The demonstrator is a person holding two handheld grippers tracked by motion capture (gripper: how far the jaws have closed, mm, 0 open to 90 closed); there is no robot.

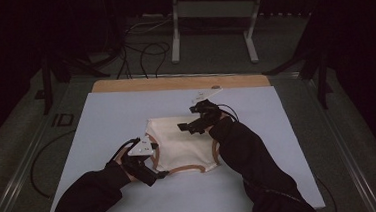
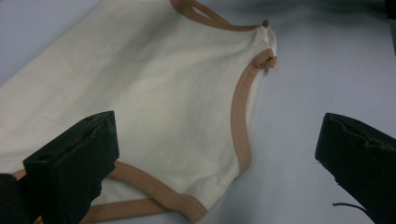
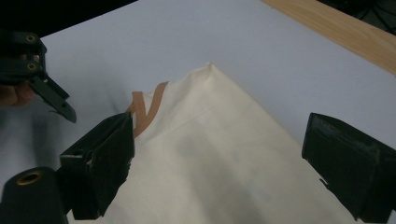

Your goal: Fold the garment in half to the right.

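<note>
A cream garment [image 1: 181, 147] with brown trim lies flat in the middle of the pale blue table [image 1: 101, 117]. The left gripper [image 1: 152, 163] is at its left edge and the right gripper [image 1: 190, 126] is above its far part. Both have jaws spread wide and hold nothing.
</note>
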